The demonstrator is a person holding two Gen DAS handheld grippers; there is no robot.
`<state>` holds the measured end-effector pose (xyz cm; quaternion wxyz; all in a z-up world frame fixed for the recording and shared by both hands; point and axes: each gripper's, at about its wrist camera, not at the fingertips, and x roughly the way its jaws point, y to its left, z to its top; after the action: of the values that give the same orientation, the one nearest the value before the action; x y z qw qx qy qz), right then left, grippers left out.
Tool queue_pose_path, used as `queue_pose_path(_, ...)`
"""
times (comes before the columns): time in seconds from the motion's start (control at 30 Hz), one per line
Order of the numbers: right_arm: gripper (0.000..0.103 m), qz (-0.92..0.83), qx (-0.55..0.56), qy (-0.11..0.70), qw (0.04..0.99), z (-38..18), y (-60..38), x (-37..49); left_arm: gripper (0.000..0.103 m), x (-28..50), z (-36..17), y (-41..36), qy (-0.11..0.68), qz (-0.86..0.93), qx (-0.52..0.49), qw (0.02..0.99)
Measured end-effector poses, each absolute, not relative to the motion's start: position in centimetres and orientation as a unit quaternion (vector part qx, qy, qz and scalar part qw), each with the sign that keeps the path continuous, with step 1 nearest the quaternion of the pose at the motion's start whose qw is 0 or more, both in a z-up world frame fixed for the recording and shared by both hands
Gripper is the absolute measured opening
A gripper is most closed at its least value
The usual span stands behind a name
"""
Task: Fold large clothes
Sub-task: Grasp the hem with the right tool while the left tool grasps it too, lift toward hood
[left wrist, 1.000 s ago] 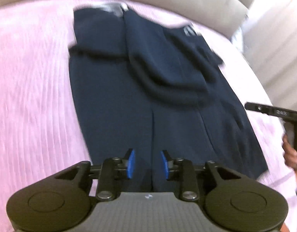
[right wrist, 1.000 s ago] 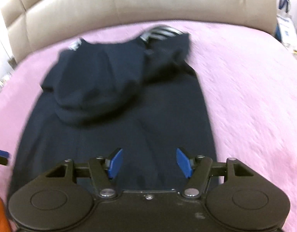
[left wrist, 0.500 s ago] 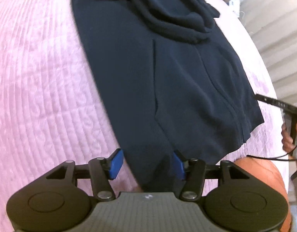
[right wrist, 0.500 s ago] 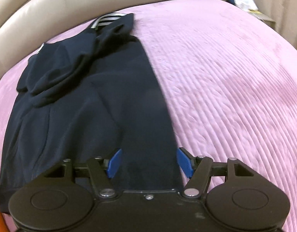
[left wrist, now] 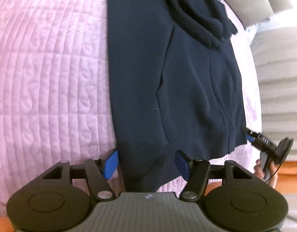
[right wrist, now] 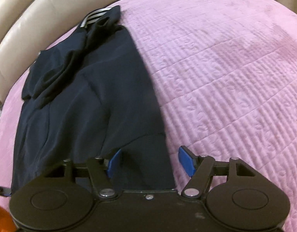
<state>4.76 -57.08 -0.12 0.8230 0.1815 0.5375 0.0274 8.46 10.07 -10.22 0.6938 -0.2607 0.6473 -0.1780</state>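
**Both grippers poised over the hem corners of a navy hoodie**

A navy hoodie [left wrist: 177,81] lies flat along a pink quilted bedspread [left wrist: 52,77], its hem at the near end and its hood [left wrist: 198,19] bunched at the far end toward the beige padded headboard [right wrist: 23,25]. In the right wrist view the same hoodie [right wrist: 86,100] stretches away from the camera, with a striped patch of white and grey [right wrist: 94,16] showing at its far end.

The left gripper [left wrist: 146,164] points down at one near corner of the hem. Its jaws are opening; the dark cloth lies between the blue pads [left wrist: 110,163], but they do not press on it. The right gripper [right wrist: 150,161] hangs over the other near corner, its jaws spread wide, the garment's edge passing between them with the pads clear of the fabric.

In the left wrist view the right gripper [left wrist: 264,143] shows at the far hem corner, with fingers of the person's hand [left wrist: 261,171] on its handle.
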Motion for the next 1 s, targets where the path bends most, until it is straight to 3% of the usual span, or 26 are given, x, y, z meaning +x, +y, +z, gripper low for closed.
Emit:
queue_pose_path(0.07,0.068,0.038,0.166,0.54,0.824,-0.2,-56.3,4.4,0.065,8.5,-10.7,10.1,0.654,-0.179,-0.266,0.685)
queue_pose_path(0.13,0.04,0.049,0.148,0.543,0.825,-0.3,-55.3,4.2,0.066,8.5,-11.0,9.8,0.659,-0.186,-0.268,0.678)
queue_pose_path(0.17,0.037,0.052,0.142,0.541,0.828,-0.3,-54.9,4.0,0.066,8.5,-11.1,9.4,0.66,-0.188,-0.266,0.677)
queue_pose_path(0.2,0.021,0.057,0.141,0.538,0.829,-0.2,-54.8,3.9,0.066,8.5,-11.1,9.1,0.661,-0.19,-0.264,0.676)
queue_pose_path(0.23,0.015,0.065,0.154,0.536,0.827,-0.2,-54.7,3.9,0.063,8.7,-11.1,8.5,0.661,-0.194,-0.263,0.675)
queue_pose_path(0.27,0.015,0.069,0.167,0.533,0.827,-0.1,-54.8,3.9,0.057,8.6,-11.0,8.2,0.66,-0.199,-0.263,0.675)
queue_pose_path(0.33,0.014,0.076,0.173,0.519,0.834,0.6,-54.5,3.9,0.012,8.2,-11.6,6.6,0.659,-0.203,-0.26,0.676)
queue_pose_path(0.47,0.013,0.094,0.178,0.476,0.856,3.3,-54.3,4.4,0.01,7.5,-10.5,4.9,0.628,-0.205,-0.244,0.71)
queue_pose_path(0.63,0.013,0.117,0.183,0.416,0.883,7.1,-54.2,8.2,0.01,8.1,-5.3,6.6,0.543,-0.235,-0.27,0.759)
queue_pose_path(0.87,0.013,0.134,0.191,0.323,0.917,12.1,-53.4,20.2,0.01,14.7,2.2,8.4,0.395,-0.218,-0.299,0.841)
queue_pose_path(1.0,0.013,0.114,0.202,0.305,0.924,11.7,-52.3,28.6,0.01,20.1,4.3,9.0,0.323,-0.192,-0.324,0.868)
